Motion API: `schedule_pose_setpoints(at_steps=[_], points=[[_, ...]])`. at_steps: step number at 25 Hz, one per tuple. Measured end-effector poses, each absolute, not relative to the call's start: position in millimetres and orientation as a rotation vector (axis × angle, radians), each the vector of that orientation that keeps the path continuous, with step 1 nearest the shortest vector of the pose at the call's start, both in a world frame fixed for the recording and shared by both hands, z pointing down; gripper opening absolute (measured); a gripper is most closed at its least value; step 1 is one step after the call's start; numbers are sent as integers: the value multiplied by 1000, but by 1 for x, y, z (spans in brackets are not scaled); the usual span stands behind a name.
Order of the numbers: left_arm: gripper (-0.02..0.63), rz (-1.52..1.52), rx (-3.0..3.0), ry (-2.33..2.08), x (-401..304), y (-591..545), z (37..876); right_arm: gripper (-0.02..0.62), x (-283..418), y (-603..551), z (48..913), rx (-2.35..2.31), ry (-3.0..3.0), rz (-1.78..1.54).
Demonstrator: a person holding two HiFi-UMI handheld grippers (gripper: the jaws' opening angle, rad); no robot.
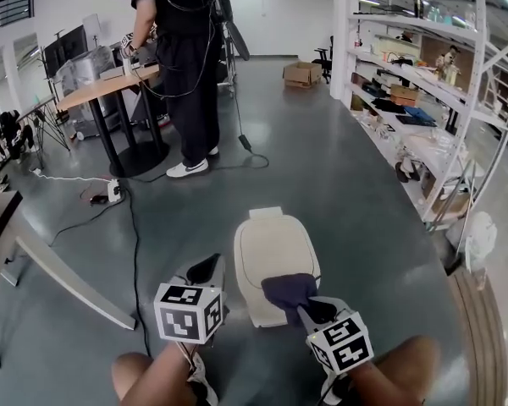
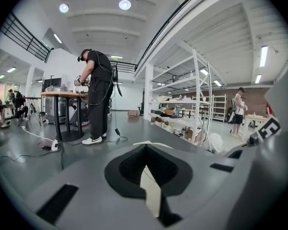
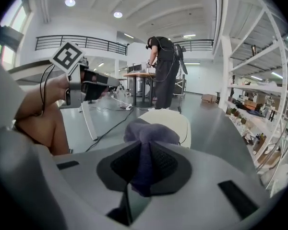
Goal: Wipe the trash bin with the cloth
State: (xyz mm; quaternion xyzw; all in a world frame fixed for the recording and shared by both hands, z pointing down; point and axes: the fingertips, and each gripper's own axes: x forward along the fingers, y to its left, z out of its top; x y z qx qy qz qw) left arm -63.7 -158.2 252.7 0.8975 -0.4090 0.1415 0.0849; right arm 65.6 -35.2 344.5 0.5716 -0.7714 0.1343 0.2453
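- Nearest the camera are the wearer's bare knees (image 1: 152,379), one on each side, just on the near side of the trash bin (image 1: 271,248).
- The right gripper (image 1: 315,309) reaches in from the bin's near right edge. Its jaws are clamped on a dark purple cloth (image 1: 288,288), and the bunched end of the cloth lies on the near part of the bin's lid.
- In the right gripper view the cloth (image 3: 151,131) is pinched between the black pads of the right gripper (image 3: 145,150). It bulges out past the tips, with the cream bin (image 3: 177,119) just beyond.
- The left gripper (image 1: 210,266) is held just left of the bin, apart from it and tilted toward it. In its own view the left gripper (image 2: 145,148) has its jaws together at the tips, with nothing between them.
- The bin stands on a smooth grey floor (image 1: 347,176), with open floor to its right and behind it.
- Left of the bin a black cable (image 1: 135,252) runs across the floor, and a pale slanted bar (image 1: 68,282) lies further left.
- Far behind the bin, to the left, a person (image 1: 182,57) in dark clothes stands at a round-based table (image 1: 110,87).
- White shelving (image 1: 423,83) lines the wall to the right of the bin, and a cardboard box (image 1: 302,74) sits on the floor at the far end.
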Motion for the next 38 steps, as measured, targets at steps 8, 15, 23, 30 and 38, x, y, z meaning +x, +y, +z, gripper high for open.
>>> schedule_pose_setpoints(at_steps=[8, 15, 23, 30, 38], points=[[0, 451, 2664, -1245, -92, -148, 259, 51, 2, -9, 377, 1377, -2125, 349], [0, 543, 2619, -1295, -112, -146, 281, 51, -42, -13, 425, 1198, -2152, 475], [0, 545, 2598, -1286, -122, -146, 288, 51, -38, -50, 443, 1276, -2139, 575], [0, 569, 2578, -1232, -116, -140, 303, 51, -24, -72, 449, 1365, -2079, 581], [0, 622, 2591, -1138, -90, -129, 316, 51, -8, -77, 452, 1403, -2044, 599]])
